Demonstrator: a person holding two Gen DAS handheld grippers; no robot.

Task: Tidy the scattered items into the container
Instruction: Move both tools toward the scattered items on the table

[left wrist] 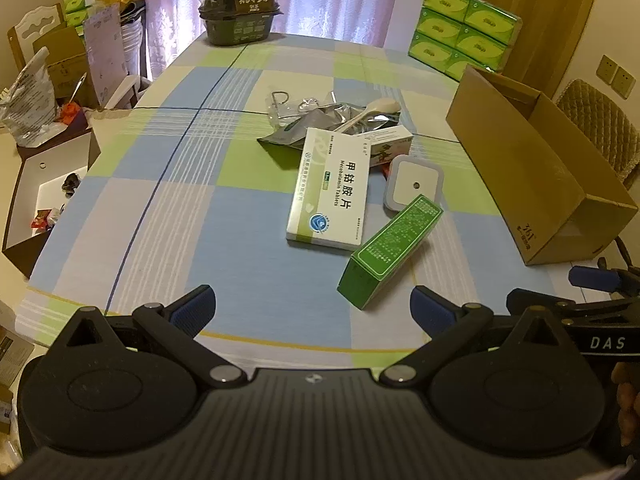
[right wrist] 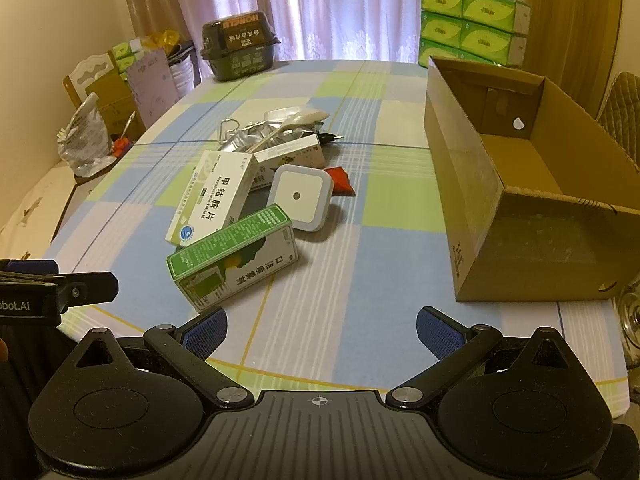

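Left wrist view. The left gripper point(left wrist: 312, 312) fills the lower edge of the frame, its blue-padded fingers point(left wrist: 192, 308) spread wide and holding nothing. Above it lies a table point(left wrist: 140, 240) covered in a blue, green and white checked cloth. At mid-frame sits the scatter of items: a green carton point(left wrist: 390, 250) lying nearest the gripper, tilted with its far end resting on a white medicine box point(left wrist: 330, 192); just right of that box, a square white night light point(left wrist: 414, 184); beyond them, a second small box point(left wrist: 390, 142), a white plastic spoon point(left wrist: 372, 112) and crumpled foil packets point(left wrist: 320, 120). The cardboard box point(left wrist: 532, 172) — the container — stands open at the right of the frame, well apart from the pile. The right gripper point(left wrist: 592, 284) enters at the lower right edge.

Right wrist view. The right gripper point(right wrist: 320, 324) occupies the bottom of the frame, jaws likewise fully apart and empty. The green carton point(right wrist: 232, 258) lies left of centre, leaning on the white medicine box point(right wrist: 214, 196); the night light point(right wrist: 302, 196) is just right of both. A small red packet point(right wrist: 340, 182) lies beside the night light, and a dark object behind the pile — possibly a pen or plug — is too small to identify. The cardboard box point(right wrist: 472, 184) stands at the right, its interior bare as far as the view shows. Part of the left gripper point(right wrist: 72, 284) shows at the left edge. A dark food container point(right wrist: 240, 50) and stacked green tissue packs point(right wrist: 472, 20) sit at the table's far end.
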